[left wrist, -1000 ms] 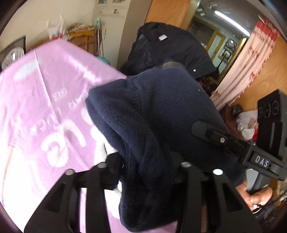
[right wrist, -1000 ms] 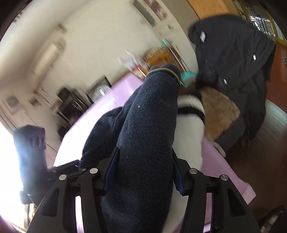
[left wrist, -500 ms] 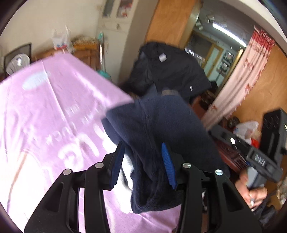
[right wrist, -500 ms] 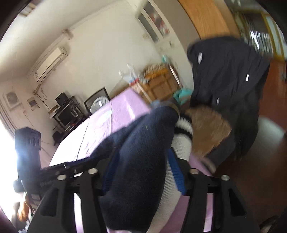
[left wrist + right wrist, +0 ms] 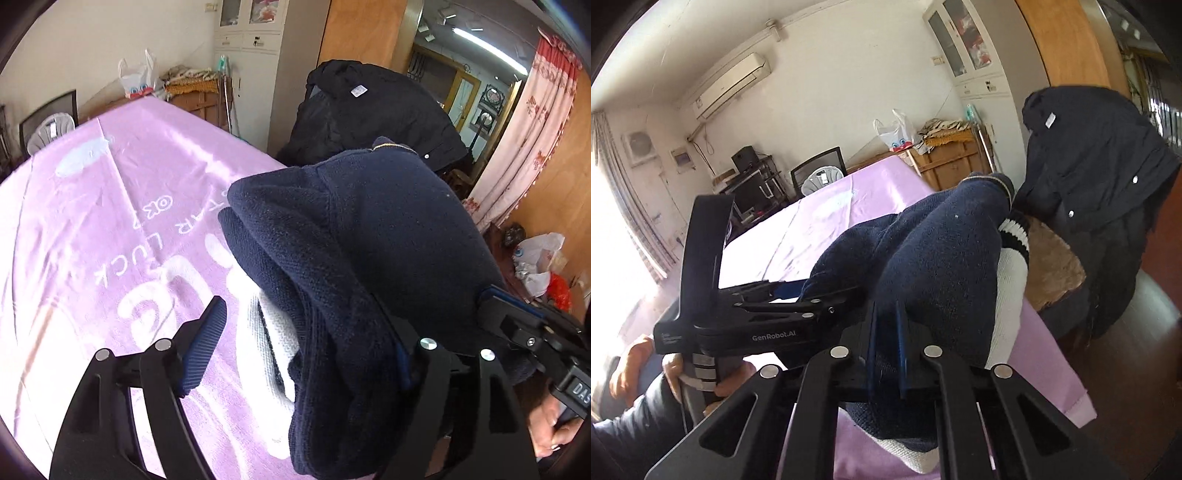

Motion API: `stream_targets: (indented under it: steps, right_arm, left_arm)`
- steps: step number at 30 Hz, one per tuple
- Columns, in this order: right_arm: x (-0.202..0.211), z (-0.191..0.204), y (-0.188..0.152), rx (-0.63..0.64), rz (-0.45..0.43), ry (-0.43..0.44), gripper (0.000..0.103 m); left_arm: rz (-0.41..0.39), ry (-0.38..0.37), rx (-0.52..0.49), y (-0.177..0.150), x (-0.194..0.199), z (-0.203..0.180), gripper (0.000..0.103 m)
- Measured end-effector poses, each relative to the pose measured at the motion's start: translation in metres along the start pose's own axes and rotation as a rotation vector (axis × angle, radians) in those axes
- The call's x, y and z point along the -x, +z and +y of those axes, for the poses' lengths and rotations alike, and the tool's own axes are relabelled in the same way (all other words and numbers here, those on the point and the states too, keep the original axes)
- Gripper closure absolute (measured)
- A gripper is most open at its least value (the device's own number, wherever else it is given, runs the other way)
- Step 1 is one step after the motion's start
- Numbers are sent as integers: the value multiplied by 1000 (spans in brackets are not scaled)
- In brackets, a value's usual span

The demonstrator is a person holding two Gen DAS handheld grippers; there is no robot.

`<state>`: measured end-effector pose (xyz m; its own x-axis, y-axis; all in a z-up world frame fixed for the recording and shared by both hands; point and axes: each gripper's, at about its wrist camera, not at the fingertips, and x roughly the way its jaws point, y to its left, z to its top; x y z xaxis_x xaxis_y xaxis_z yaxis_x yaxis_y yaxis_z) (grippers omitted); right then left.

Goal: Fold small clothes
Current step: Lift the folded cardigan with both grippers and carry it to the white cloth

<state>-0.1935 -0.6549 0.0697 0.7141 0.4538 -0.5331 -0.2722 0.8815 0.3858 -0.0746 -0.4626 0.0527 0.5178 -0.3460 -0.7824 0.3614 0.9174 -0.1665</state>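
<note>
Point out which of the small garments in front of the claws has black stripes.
The white knit piece, tucked under the navy one: black bands cross its cuff, whereas the navy one is plain dark.

You're looking at a black coat (image 5: 369, 114) hanging upper centre, a floral curtain (image 5: 532, 122) draping at the right edge and a plastic bag (image 5: 138, 79) sitting upper left; an air conditioner (image 5: 731, 86) is hanging upper left in the right view.
</note>
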Motion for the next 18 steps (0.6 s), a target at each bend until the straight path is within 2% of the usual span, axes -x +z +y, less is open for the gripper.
stream_targets:
  steps: [4, 5, 6, 8, 10, 13, 15, 16, 18]
  right_arm:
    - [4, -5, 3, -33, -15, 17, 96]
    - [8, -6, 8, -50, -34, 22, 95]
    - [11, -6, 14, -54, -59, 18, 90]
    - [17, -4, 30, -45, -108, 8, 90]
    - [12, -7, 42, -57, -120, 12, 90]
    - [-9, -18, 50, -111, -92, -20, 90]
    - [-26, -23, 44, -132, -29, -31, 91]
    - [-33, -30, 36, -144, -33, -12, 92]
    - [-33, -30, 29, -96, -65, -18, 95]
  left_arm:
    - [-2, -25, 0, 4, 11, 1, 37]
    - [-18, -16, -12, 9, 12, 1, 37]
    - [-42, -3, -24, 11, 18, -1, 38]
    - [-80, 10, -48, 23, 28, -7, 39]
    - [-97, 21, -53, 34, 27, -13, 39]
    - [-80, 65, -66, 41, 14, -19, 39]
    - [-17, 122, -81, 38, -11, -20, 39]
    - [19, 136, -81, 33, -24, -17, 36]
    - [-2, 113, -65, 28, -26, -11, 32]
